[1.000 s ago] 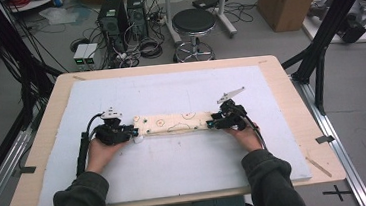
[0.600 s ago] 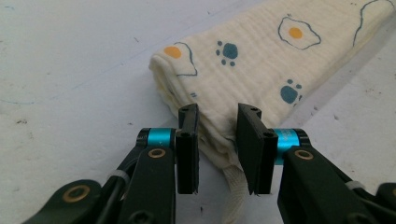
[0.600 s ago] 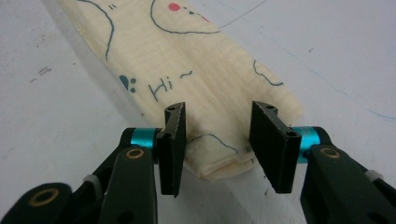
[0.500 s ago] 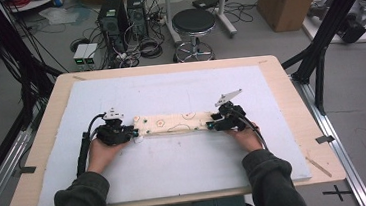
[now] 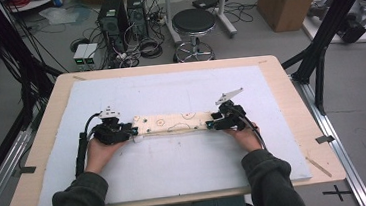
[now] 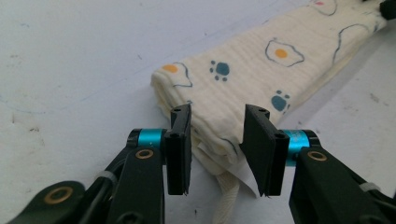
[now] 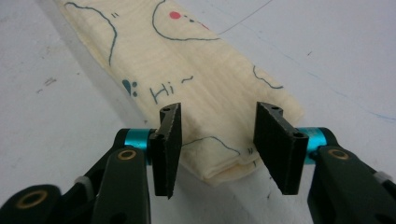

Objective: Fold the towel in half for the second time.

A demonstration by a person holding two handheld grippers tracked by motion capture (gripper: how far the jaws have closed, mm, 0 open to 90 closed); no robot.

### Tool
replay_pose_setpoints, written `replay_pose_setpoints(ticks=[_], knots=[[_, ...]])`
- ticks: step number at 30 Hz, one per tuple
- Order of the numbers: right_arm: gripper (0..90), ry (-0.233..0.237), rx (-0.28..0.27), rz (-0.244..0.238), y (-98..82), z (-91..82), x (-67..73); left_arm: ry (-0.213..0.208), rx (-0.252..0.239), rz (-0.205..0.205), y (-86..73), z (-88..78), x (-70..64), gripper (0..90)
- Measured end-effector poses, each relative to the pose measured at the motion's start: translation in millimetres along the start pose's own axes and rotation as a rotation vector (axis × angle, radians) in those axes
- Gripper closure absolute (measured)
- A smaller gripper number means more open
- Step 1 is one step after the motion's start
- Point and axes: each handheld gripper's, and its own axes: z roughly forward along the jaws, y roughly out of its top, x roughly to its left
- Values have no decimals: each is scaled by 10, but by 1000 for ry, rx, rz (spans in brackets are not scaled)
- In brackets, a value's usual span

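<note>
Two grippers: left gripper [image 5: 115,131] and right gripper [image 5: 225,119] sit at the two ends of the folded cloth [image 5: 172,122].
Jaws: both spread apart, straddling the cloth ends, not pressing them.
Cloth: flat on the white mat [image 5: 176,169], mid-table.
Change: almost none since one second ago; hands stayed.
Meaning: probably a pause before grasping.

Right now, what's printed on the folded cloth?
Cream cloth with fried eggs and blue paw prints, clearest in the left gripper view.

Folded cloth [image 5: 172,122] lies between claws
</note>
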Motion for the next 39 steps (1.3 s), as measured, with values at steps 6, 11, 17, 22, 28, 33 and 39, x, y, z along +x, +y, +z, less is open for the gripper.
replay_pose_setpoints(ticks=[6, 11, 17, 22, 28, 33, 39], knots=[[471, 9, -36, 17, 19, -67, 12, -22, -29, -10, 21, -79, -13, 593], [410, 20, -62, 45, 21, -120, 11, -39, -47, -5, 37, -125, -60, 577], [335, 26, -97, 86, 26, -193, 26, -48, -58, 3, 55, -200, -104, 543], [269, 29, -128, 105, 26, -252, 34, -57, -61, 22, 66, -252, -165, 481], [164, 16, -130, 121, 18, -304, 66, -65, -84, 34, 68, -313, -209, 346], [119, 12, -148, 105, 21, -363, 124, -66, -96, 33, 61, -360, -228, 271], [119, 12, -154, 87, 21, -415, 196, -55, -100, 40, 16, -402, -259, 256]])
